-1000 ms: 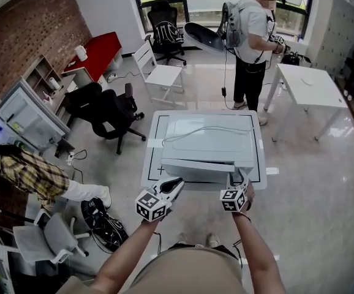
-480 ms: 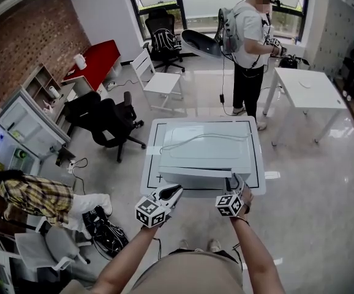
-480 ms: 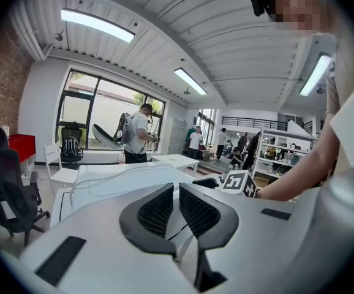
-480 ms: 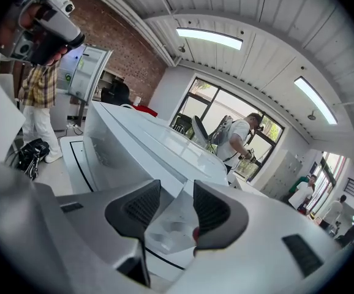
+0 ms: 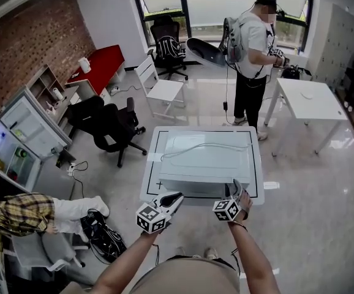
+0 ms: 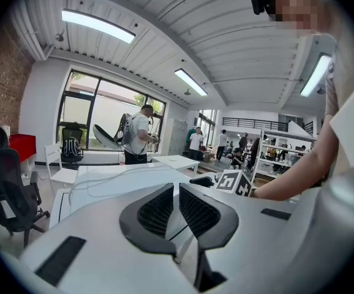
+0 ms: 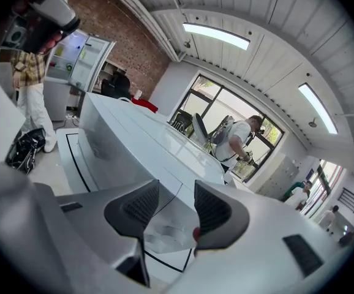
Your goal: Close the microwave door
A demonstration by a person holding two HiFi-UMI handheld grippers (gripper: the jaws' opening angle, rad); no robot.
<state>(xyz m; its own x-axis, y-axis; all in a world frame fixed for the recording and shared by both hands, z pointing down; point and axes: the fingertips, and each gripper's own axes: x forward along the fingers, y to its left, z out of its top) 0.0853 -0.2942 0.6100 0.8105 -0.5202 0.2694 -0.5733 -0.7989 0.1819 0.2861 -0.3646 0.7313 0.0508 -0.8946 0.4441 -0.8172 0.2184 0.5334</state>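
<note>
White microwave (image 5: pixel 204 158) sits on the table (image 5: pixel 258 164), its door (image 5: pixel 189 188) flush shut. My right gripper (image 5: pixel 236 186) hangs at its front right corner, jaws just opening wider, gripping nothing. My left gripper (image 5: pixel 177 198), jaws a slit apart, is empty.

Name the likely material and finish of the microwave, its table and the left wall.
Microwave: probably painted sheet metal, smooth white, going by its soft sheen and crisp edges. Table: perhaps laminate or painted board, flat white with a black border line. Wall: bare red-brown brick, rough, with mortar joints showing.
</note>
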